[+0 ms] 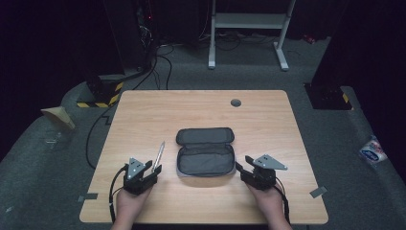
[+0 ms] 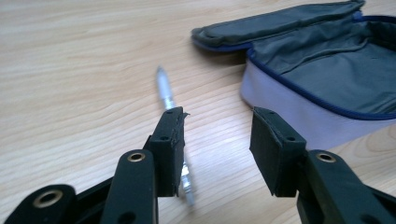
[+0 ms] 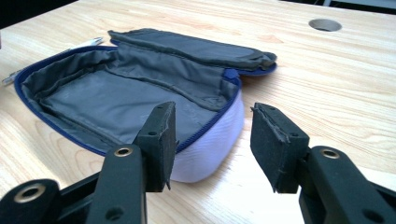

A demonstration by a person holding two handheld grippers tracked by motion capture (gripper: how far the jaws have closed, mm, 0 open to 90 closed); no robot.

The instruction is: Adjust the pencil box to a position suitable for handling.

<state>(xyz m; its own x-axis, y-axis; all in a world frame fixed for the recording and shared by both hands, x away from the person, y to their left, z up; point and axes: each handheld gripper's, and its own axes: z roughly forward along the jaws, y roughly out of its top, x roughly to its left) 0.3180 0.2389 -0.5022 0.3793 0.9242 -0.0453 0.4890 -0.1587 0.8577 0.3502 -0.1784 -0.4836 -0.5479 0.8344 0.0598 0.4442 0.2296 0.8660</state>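
Note:
An open pencil case (image 1: 206, 153) with grey lining and a blue zipper lies at the middle of the wooden table (image 1: 143, 110), its lid flipped back. A silver pen (image 1: 158, 156) lies on the table just left of the case. My left gripper (image 1: 155, 170) is open near the pen's near end; in the left gripper view the pen (image 2: 165, 88) passes under the left jaw, with nothing between the jaws. My right gripper (image 1: 239, 168) is open by the case's right front corner (image 3: 212, 144), holding nothing.
A round cable hole (image 1: 235, 102) sits near the table's far edge. Bits of tape lie on the floor at the table's front corners. A white desk frame (image 1: 249, 28) stands on the floor beyond the table.

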